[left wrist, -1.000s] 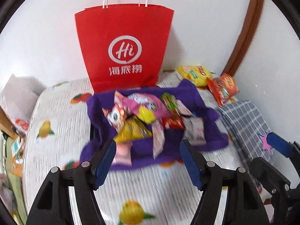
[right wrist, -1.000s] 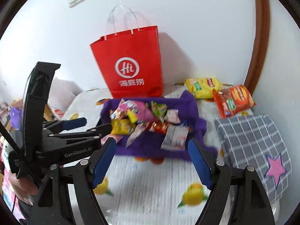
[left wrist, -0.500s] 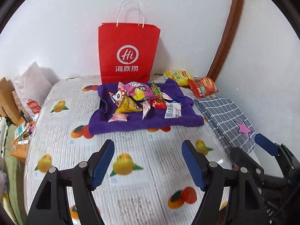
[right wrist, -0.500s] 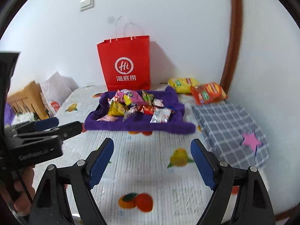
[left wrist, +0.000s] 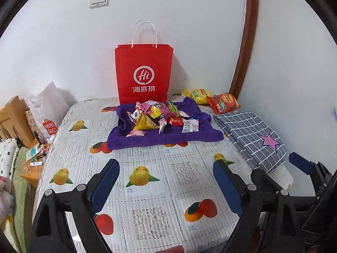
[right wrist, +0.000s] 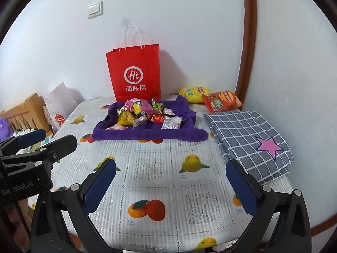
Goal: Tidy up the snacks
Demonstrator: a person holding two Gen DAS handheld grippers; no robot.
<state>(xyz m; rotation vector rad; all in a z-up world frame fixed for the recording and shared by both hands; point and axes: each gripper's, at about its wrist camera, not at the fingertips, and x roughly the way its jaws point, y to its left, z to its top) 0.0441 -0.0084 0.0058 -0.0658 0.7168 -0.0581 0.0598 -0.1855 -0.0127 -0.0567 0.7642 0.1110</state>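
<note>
1. Our left hand-held gripper (left wrist: 166,181) hangs above the bare fruit-print surface (left wrist: 147,189), jaws spread wide after just opening further, with nothing between them.
2. From that left view, the pile of snacks (left wrist: 162,116) lies on a purple towel (left wrist: 168,137) well ahead, in front of an upright red paper bag (left wrist: 143,71). Beside the towel's far right corner lie a yellow chip bag (left wrist: 198,94) and an orange chip bag (left wrist: 223,105).
3. Our right hand-held gripper (right wrist: 170,179) is likewise wide apart and empty, jaws just opened further.
4. In the right view, a folded grey checked cloth (right wrist: 242,135) lies right of the towel, and the left hand-held gripper shows at the left edge.
</note>
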